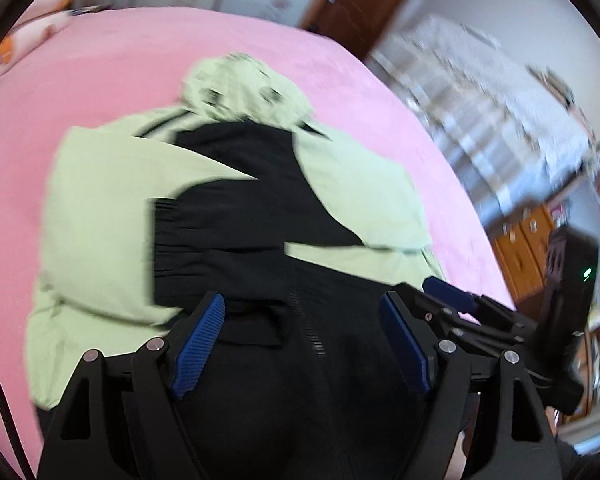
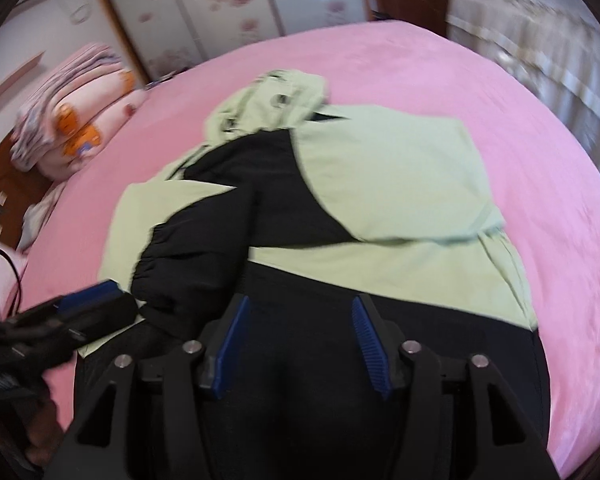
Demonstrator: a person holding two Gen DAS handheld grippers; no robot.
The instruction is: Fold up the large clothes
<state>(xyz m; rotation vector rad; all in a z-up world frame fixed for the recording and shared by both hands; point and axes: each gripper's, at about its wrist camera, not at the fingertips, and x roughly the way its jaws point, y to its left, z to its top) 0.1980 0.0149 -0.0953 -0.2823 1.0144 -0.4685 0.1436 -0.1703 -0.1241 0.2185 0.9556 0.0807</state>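
Left gripper point(image 1: 302, 334) nearest the lens, jaws spread, nothing pinched; the black hem of the jacket point(image 1: 228, 208) lies just under and ahead of them. Right gripper point(image 2: 300, 332) likewise spread and empty over the same black hem. Green-and-black hooded jacket lies mid-bed on the pink bedspread point(image 2: 480, 92), sleeves folded in, hood toward the far edge. Folded bedding point(image 2: 76, 120) at the far left corner.
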